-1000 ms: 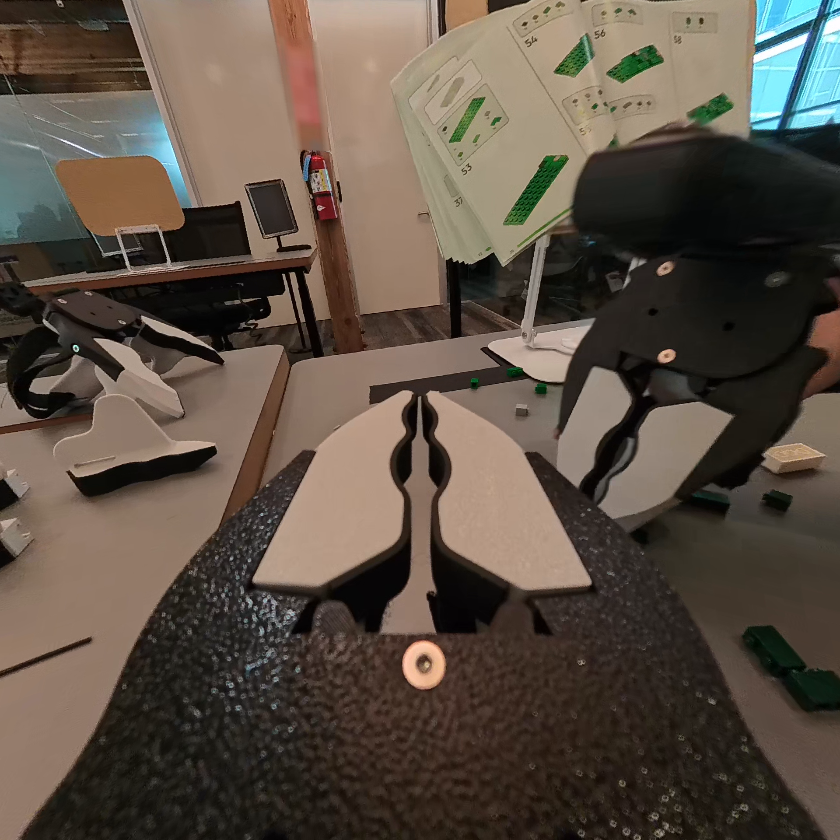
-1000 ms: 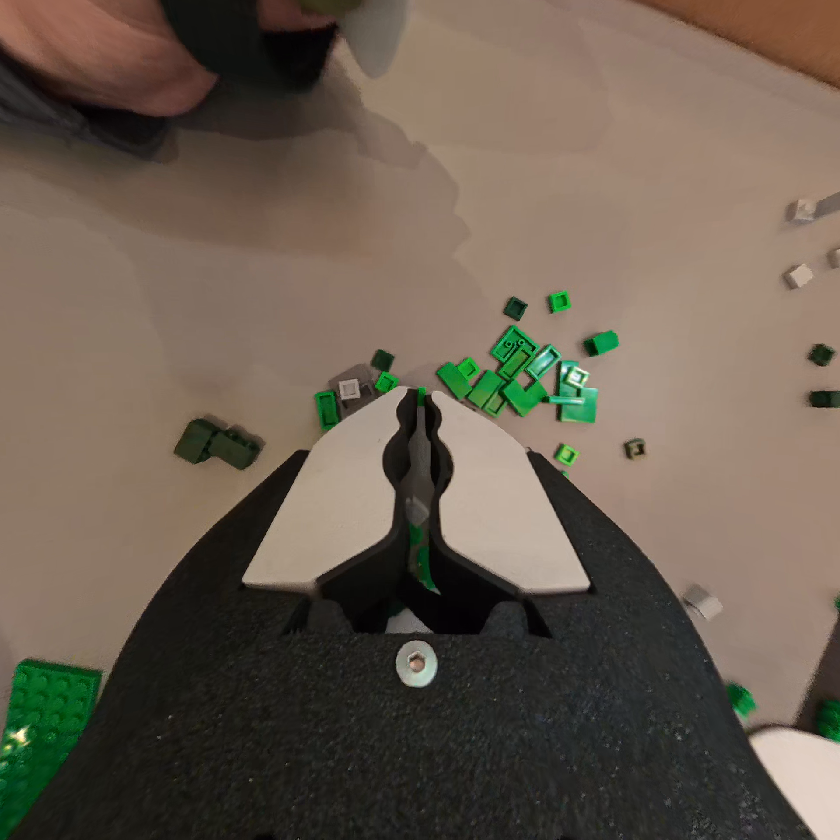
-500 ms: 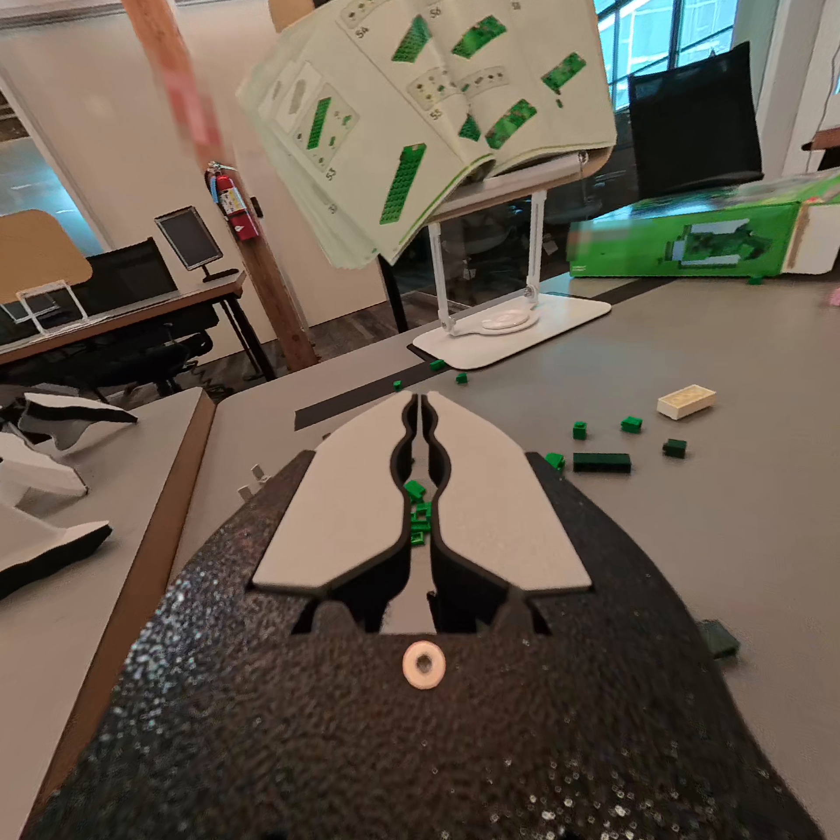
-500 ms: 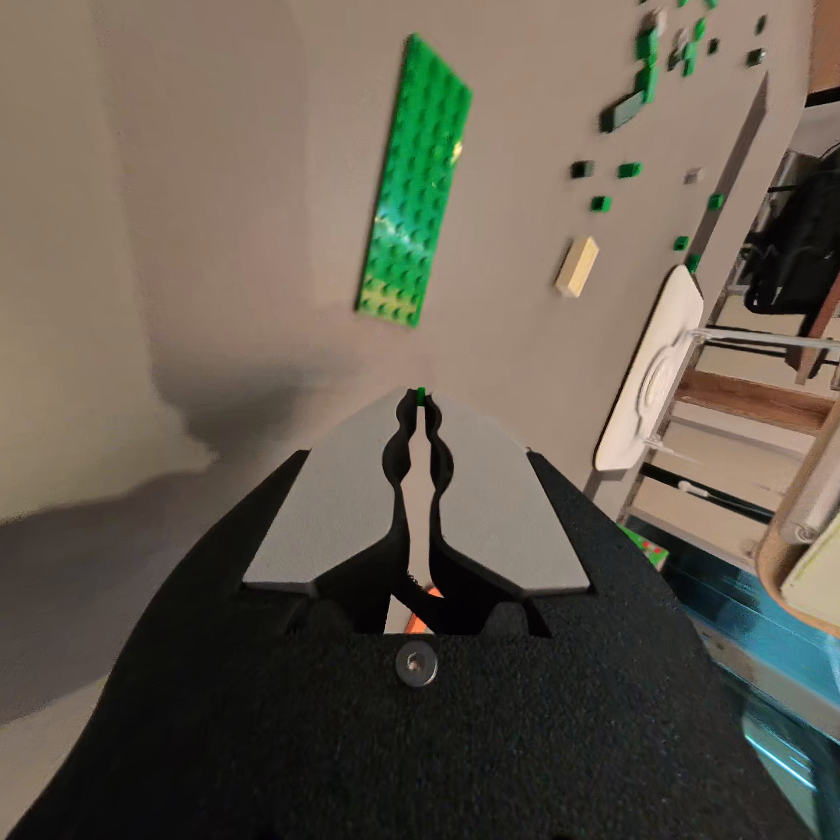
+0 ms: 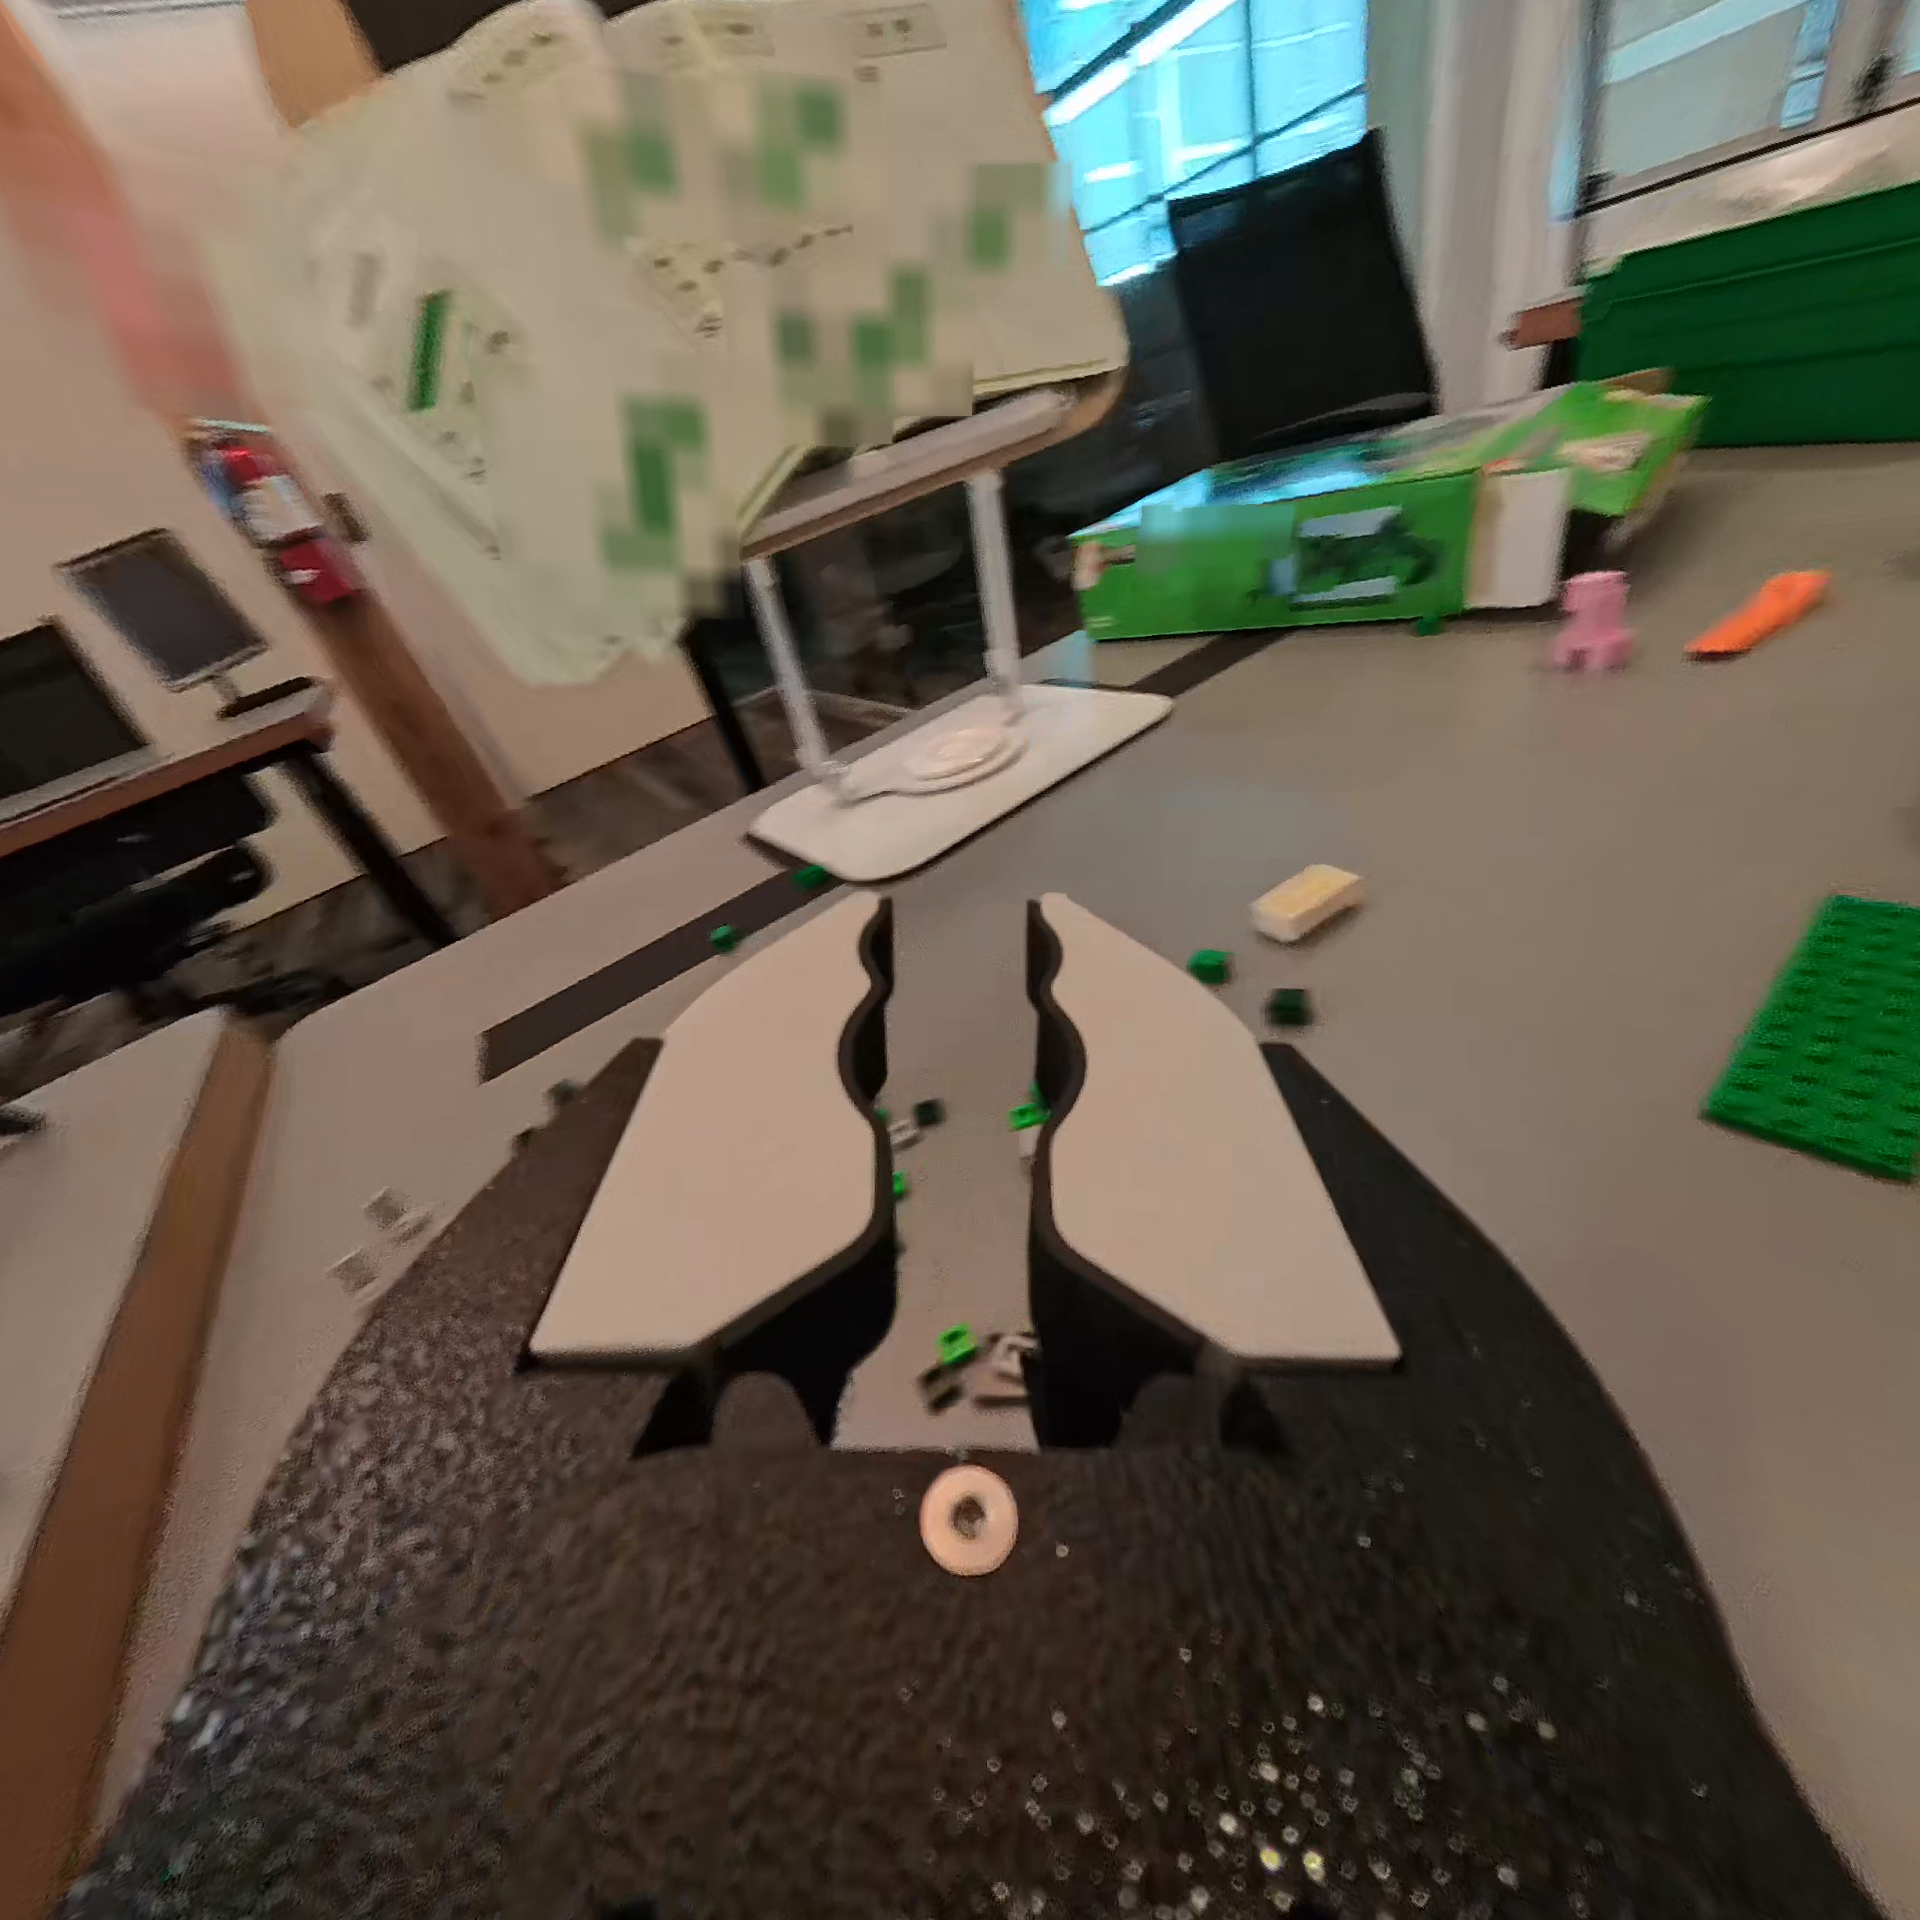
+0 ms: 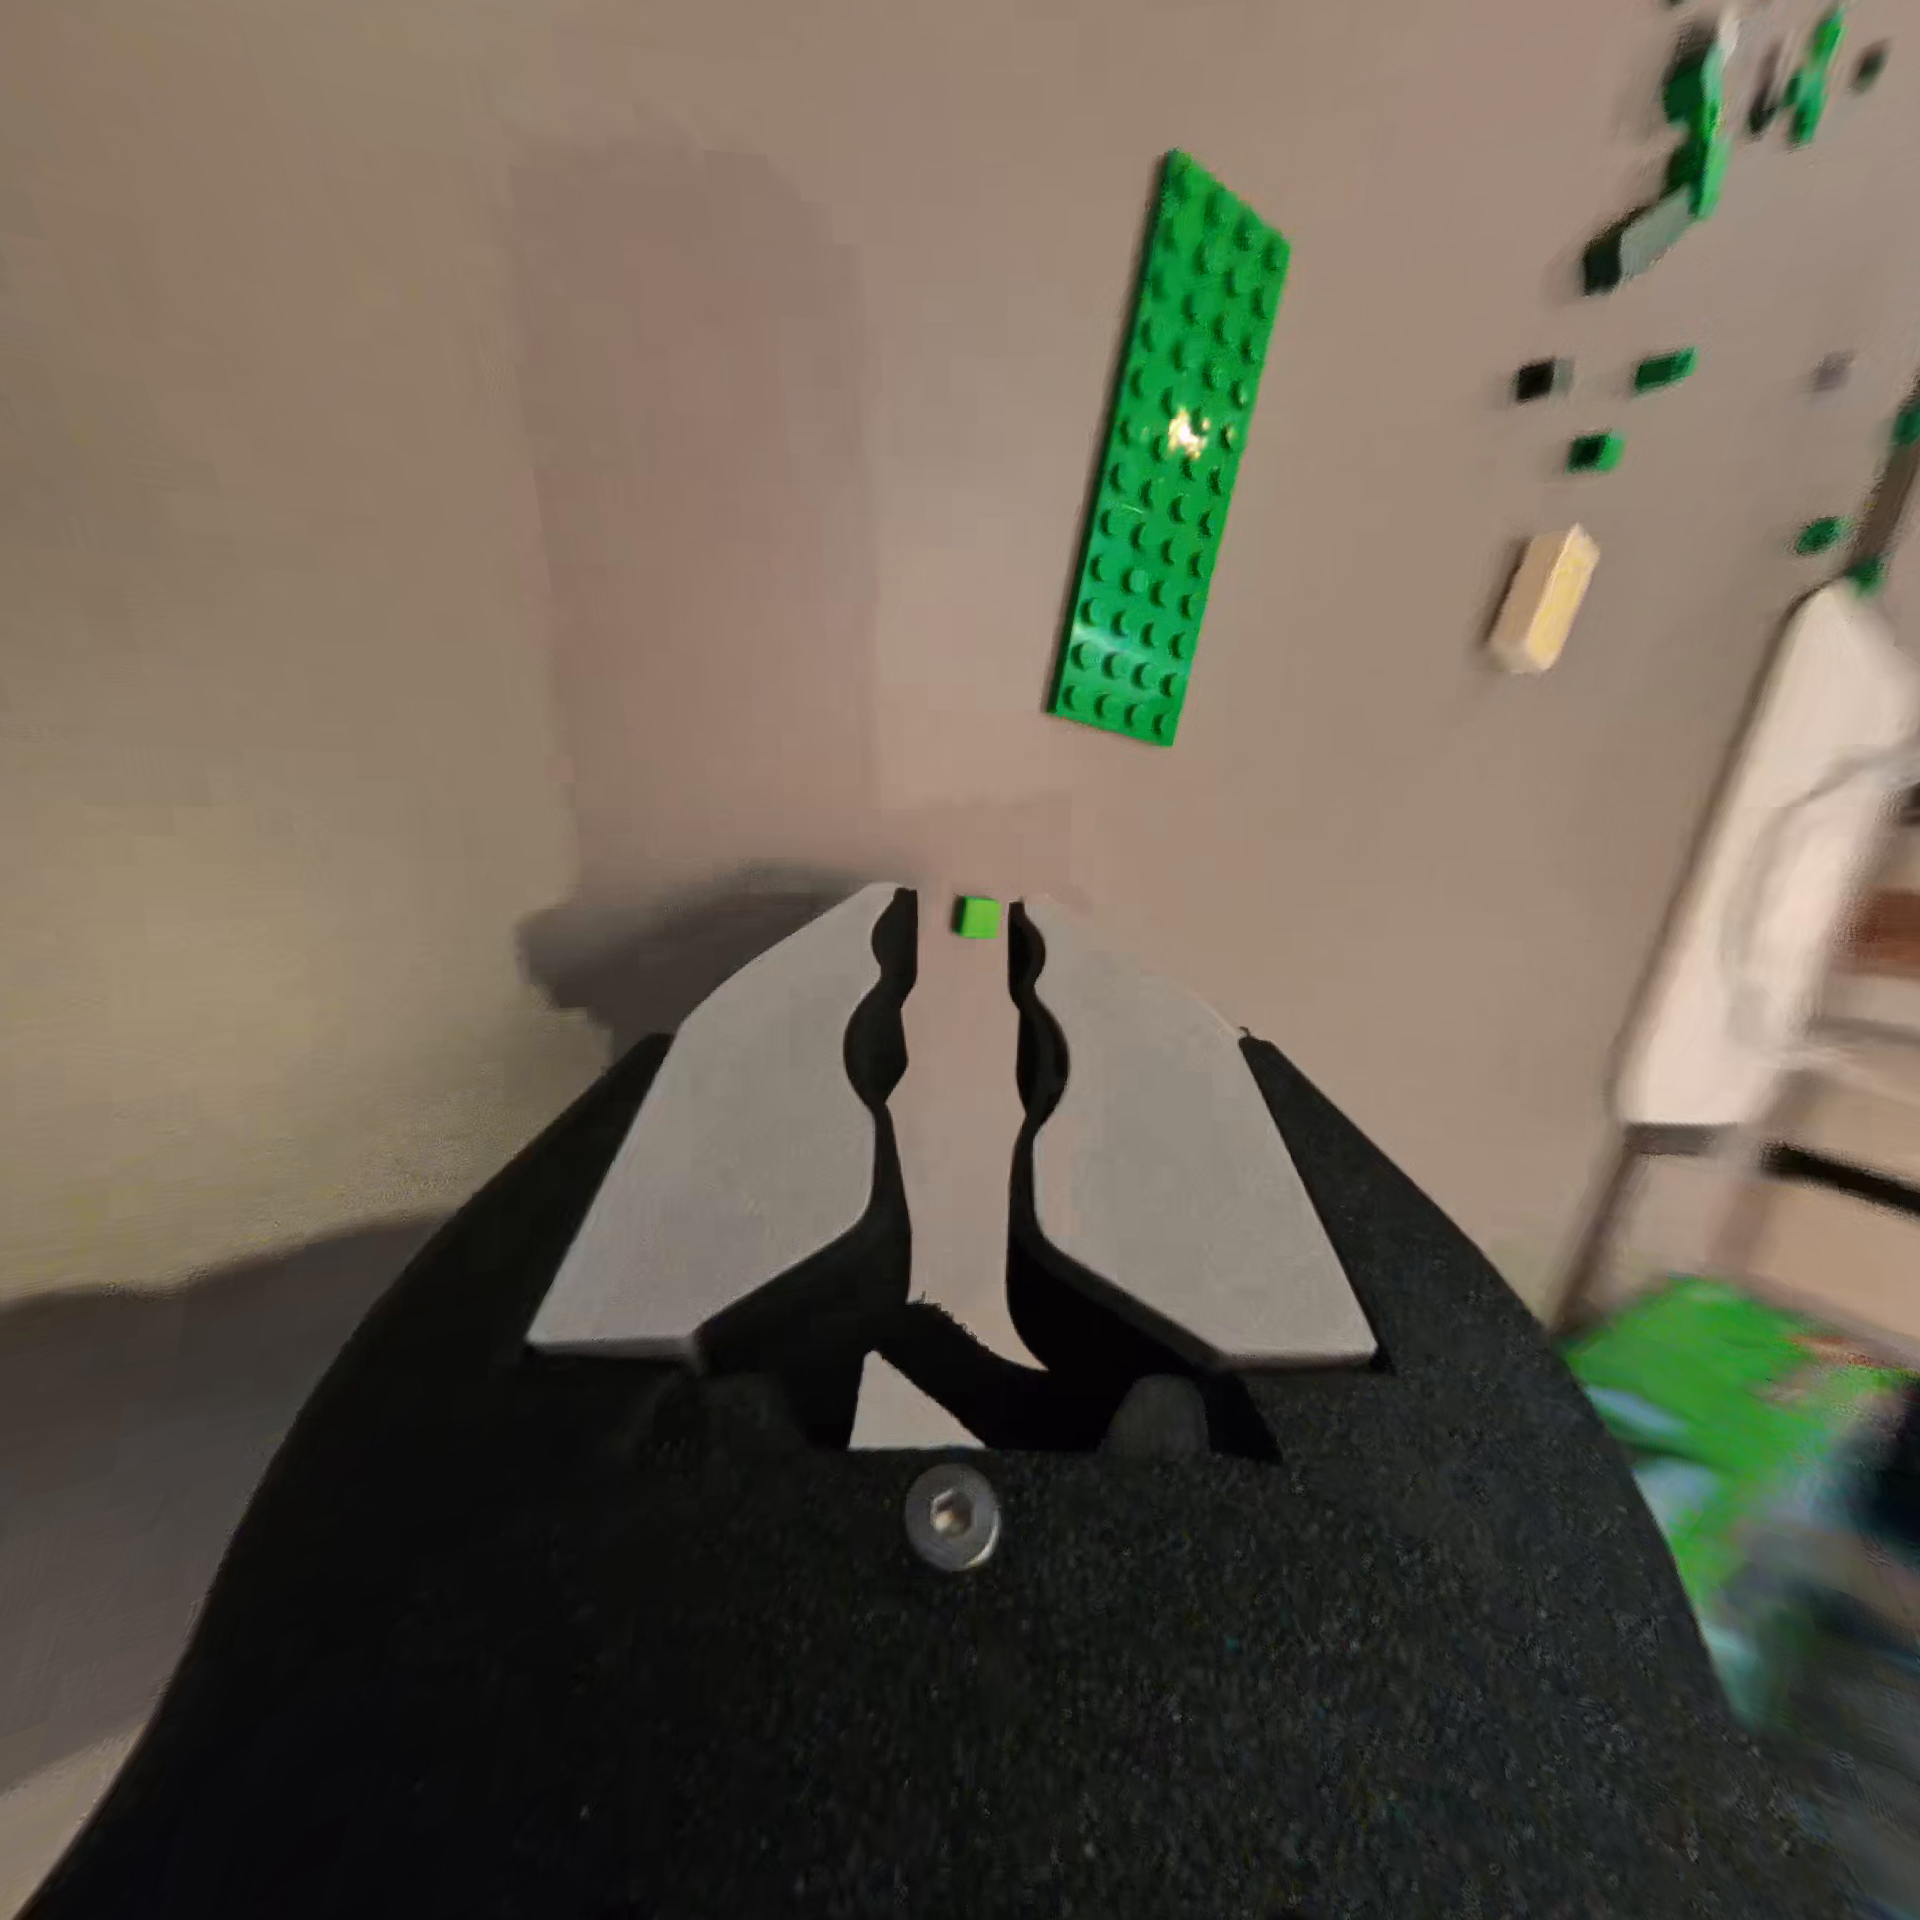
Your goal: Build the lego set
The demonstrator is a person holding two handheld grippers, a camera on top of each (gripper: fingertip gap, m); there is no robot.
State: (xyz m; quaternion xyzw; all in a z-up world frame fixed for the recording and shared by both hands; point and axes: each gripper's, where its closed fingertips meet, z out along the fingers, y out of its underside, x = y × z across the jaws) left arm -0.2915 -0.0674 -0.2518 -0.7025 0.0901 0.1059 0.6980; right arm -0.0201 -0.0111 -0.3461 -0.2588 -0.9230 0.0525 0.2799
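1. Bricks: I see small green pieces [image 5: 1023, 1117] scattered on the bench [image 5: 1455, 831] under my left gripper [image 5: 958, 920], jaws apart, nothing gripped.
2. My right gripper [image 6: 961, 904] is narrowly parted; a tiny green tile [image 6: 978, 918] sits between the tips, untouched.
3. Green baseplate [image 6: 1174, 447] lies beyond, bare bench between.

From my left wrist view the room looks evenly lit, with bright blue-white daylight at the windows [image 5: 1195, 135] top right. Motion blur smears the open booklet [image 5: 665, 312], and mosaic patches cover part of it. Straight lines bow at the wide-angle edges. My right wrist view is dimmer and warmer; a soft shadow [image 6: 665, 935] falls on the desk [image 6: 312, 520], glare glints on the green baseplate [image 6: 1174, 447], and the right edge streaks.
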